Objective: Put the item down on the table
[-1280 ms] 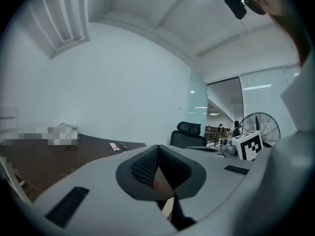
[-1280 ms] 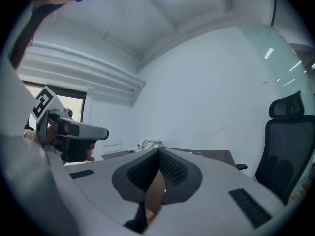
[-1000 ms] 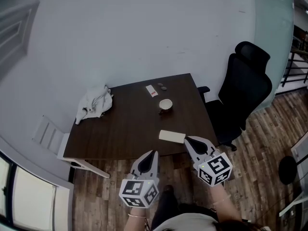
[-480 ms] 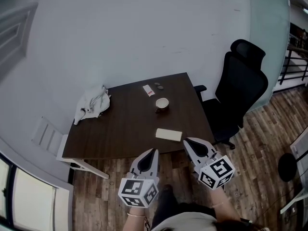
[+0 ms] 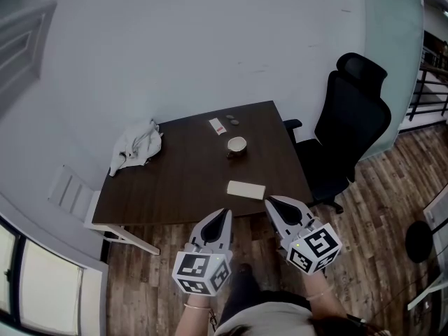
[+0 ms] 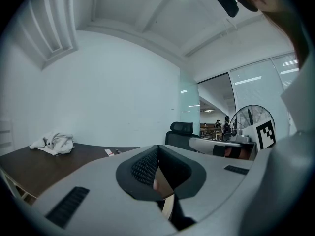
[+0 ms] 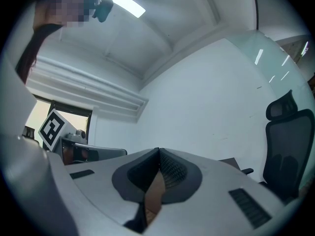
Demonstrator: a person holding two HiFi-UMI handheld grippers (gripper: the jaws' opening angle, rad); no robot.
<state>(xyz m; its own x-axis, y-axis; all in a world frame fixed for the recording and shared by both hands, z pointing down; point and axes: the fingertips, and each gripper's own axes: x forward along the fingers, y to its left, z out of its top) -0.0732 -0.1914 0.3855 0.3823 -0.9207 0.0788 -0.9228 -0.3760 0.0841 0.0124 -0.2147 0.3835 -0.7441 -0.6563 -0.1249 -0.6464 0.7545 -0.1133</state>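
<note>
The table [image 5: 175, 187] is bare between the cloth [image 5: 136, 148] at its back left corner and the cup [image 5: 236, 145] mid-right. The flat beige item [image 5: 246, 189] lies near the front edge, long axis along it. The left gripper [image 5: 225, 214] and right gripper [image 5: 269, 201] hang off that edge, jaws closed, empty.

Dark brown table [image 5: 182, 180] on wood floor [image 5: 378, 208]. Crumpled white cloth [image 5: 136, 149] at far left corner. Small white card [image 5: 217, 126] and two small dark round bits [image 5: 232, 120] near far edge. Cup [image 5: 236, 145] mid-right. Pale flat pad [image 5: 246, 189] near front edge.
</note>
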